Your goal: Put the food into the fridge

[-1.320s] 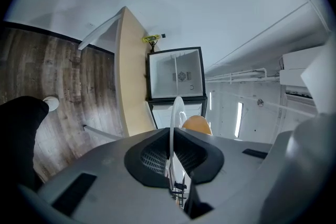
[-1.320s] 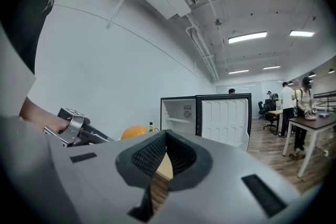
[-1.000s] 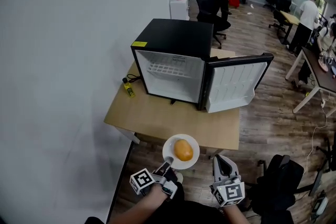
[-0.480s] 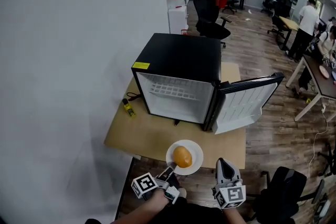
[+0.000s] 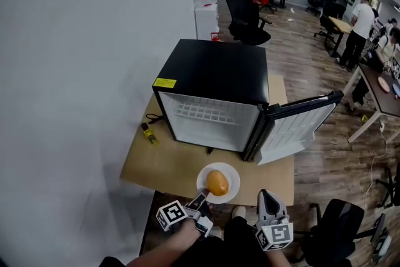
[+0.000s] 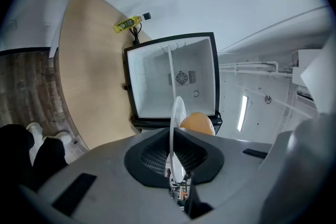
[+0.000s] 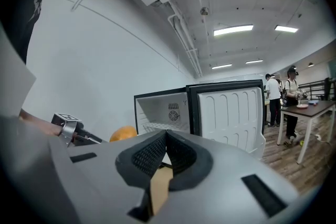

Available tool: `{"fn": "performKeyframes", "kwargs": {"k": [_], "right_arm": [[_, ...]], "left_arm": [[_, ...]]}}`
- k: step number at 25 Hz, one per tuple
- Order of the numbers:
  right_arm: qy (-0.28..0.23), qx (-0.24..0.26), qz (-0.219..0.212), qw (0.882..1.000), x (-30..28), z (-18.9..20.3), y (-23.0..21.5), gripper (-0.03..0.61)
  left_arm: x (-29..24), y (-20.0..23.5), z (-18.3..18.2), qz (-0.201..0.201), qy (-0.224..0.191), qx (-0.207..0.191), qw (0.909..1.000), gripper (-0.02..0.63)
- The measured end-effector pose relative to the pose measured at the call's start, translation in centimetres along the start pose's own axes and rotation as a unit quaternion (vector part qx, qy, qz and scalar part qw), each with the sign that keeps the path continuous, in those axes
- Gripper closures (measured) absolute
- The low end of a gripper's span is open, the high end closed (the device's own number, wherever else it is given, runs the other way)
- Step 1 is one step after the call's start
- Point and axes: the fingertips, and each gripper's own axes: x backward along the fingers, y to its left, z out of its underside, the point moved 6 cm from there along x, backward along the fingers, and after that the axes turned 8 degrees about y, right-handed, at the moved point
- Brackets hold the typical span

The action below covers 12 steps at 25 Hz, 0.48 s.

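**While the fridge gapes open, the food waits on a plate at the worktop's edge**

Where the grey wall runs down the left, a wooden worktop (image 5: pixel 169 162) stands against it. A black fridge (image 5: pixel 212 72) fills most of its far side. The fridge door (image 5: pixel 294 129) is swung wide to the right with its white lining facing out. Inside, the compartment is white, with a wire shelf (image 5: pixel 203 114) high up. Well behind the fridge a black office chair (image 5: pixel 244 15) sits on the wood floor, and people stand at desks farther off.

At the worktop's near edge, in front of the open compartment, is a white plate (image 5: pixel 231 177). The food (image 5: pixel 217 182), a rounded orange lump, lies in its middle. The left gripper (image 5: pixel 200 198) has its jaws clenched on the plate's near rim. In the left gripper view the rim runs edge-on between the pads, with the orange lump just beyond it. Whether the plate rests on the wood or hangs just above it, I cannot tell.

The right gripper (image 5: pixel 267 197) is beside the left one, off the worktop's edge and pointing toward the fridge. Its jaws are pressed together with nothing between them.

A small yellow bottle (image 5: pixel 149 134) lies on the worktop by the fridge's left side, near the wall.
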Motion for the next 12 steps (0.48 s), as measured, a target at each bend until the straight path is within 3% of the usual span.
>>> {"fn": "performKeyframes", "kwargs": {"k": [5, 12], "right_arm": [[-0.003, -0.004, -0.005, 1.0, -1.9, -0.2, -0.7, 0.518], [-0.008, 0.005, -0.02, 1.0, -4.9, -1.2, -1.3, 0.518]], "left_arm": [[-1.9, 0.9, -1.3, 0.001, -0.012, 0.016, 0.9998, 0.589], [-4.3, 1.5, -3.4, -0.011, -0.022, 0.002, 0.9997, 0.589]]}}
